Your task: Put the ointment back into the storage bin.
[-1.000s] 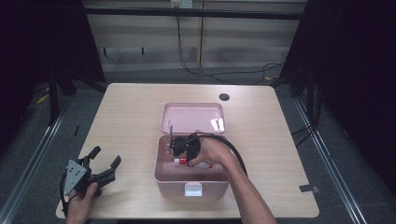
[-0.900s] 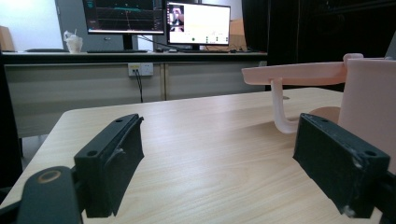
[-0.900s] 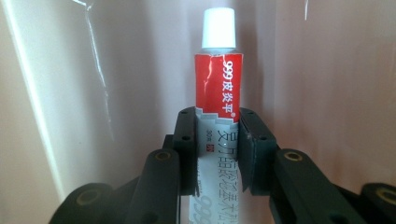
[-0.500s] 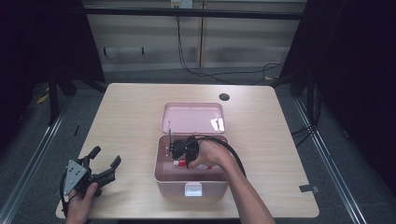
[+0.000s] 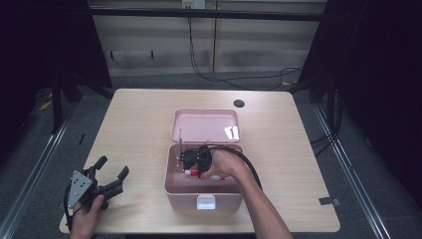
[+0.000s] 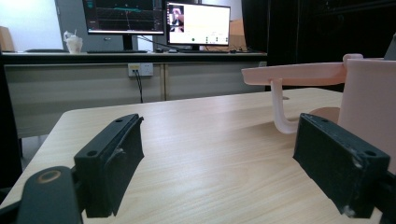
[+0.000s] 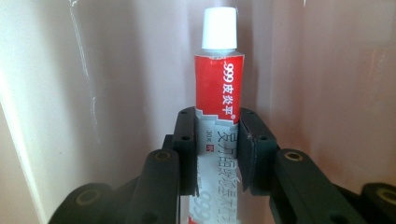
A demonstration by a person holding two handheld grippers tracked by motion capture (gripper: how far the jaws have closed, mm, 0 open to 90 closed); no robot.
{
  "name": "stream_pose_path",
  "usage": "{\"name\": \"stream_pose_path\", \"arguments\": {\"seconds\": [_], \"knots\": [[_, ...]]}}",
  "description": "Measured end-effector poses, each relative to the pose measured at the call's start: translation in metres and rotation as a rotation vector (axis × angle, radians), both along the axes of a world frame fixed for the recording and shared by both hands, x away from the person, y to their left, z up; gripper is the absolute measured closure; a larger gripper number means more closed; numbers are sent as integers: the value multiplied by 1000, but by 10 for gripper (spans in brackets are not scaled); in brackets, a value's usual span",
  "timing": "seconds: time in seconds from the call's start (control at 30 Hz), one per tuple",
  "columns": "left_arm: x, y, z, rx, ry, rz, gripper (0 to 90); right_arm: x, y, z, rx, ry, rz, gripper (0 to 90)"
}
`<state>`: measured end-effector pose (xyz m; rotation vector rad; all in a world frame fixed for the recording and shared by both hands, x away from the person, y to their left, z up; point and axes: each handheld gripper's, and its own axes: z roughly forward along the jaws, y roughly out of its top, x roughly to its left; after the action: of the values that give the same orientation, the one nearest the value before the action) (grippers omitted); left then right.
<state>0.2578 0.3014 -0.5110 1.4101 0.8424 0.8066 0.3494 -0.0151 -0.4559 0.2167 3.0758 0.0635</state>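
A pink plastic box (image 5: 184, 199) stands in the middle of the table with its lid (image 5: 205, 125) swung back flat. Inside the box, my right gripper (image 5: 188, 159) is shut on a red-and-white ointment tube (image 7: 218, 88) with a white cap. The right gripper view has both black jaws pressed against the tube's sides, cap pointing away toward the pink box wall (image 7: 116, 70). My left gripper (image 5: 110, 173) rests on the table at the front left, held by a hand, jaws spread wide with nothing between them. The left gripper view looks across the tabletop at the box side (image 6: 369, 102) and lid (image 6: 299, 73).
The wooden table (image 5: 134, 129) has a round dark cable hole (image 5: 239, 103) at the back. Cables hang behind the table's far edge. Monitors (image 6: 159, 18) on a desk stand far off in the left gripper view. A black cable (image 5: 246, 164) trails over the right forearm.
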Motion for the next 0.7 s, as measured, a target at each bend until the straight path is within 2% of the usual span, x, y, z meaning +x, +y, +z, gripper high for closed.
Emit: {"name": "stream_pose_path", "arguments": {"seconds": [0.7], "knots": [[0, 0, 0, -1, -1, -1, 156, -1, -1, 8, 23, -28, -8, 679]]}}
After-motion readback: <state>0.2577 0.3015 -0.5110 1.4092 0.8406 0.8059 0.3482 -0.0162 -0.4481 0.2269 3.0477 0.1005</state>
